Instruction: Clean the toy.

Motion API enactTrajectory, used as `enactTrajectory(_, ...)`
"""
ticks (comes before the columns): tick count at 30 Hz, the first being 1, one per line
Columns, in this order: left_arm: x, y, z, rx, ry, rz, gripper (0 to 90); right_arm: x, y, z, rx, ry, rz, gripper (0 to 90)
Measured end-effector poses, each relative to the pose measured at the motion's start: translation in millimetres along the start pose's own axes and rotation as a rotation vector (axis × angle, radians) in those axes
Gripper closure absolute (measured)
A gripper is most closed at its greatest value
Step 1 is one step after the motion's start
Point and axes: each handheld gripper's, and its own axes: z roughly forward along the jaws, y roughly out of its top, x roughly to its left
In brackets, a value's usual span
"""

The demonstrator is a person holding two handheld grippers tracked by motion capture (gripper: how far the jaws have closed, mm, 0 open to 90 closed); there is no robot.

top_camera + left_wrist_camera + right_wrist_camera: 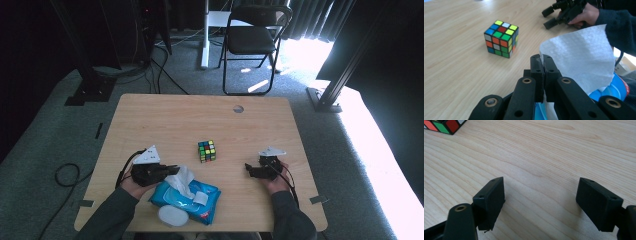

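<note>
My left gripper (543,75) pinching wipe (579,57), sheet rising from blue pack (186,199) below-right; right gripper (541,202) spread, idle.

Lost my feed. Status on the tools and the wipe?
Left tool shut on wipe, sheet partly out of blue pack. Right tool open, resting on table. Cube apart, nothing blocking.

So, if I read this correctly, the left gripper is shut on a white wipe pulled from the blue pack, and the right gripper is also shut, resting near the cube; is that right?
Not quite: the right gripper is open, its jaws standing wide apart over bare wood in the right gripper view. The rest holds: the left gripper is shut on the white wipe from the blue pack, and the cube sits nearby.
</note>
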Motion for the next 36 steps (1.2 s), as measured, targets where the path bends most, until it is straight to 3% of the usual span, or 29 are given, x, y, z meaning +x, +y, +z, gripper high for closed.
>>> enactTrajectory(13, 18.9, -4.3, -15.9, -0.036, 0.065, -0.062, 89.1, -0.1, 0.2, 0.2, 0.0, 0.002, -0.001, 22.7)
enactTrajectory(36, 40.9, -10.2, -30.5, -0.06, 0.129, -0.126, 89.2, -0.4, 0.3, 0.4, -0.001, 0.003, -0.004, 22.7)
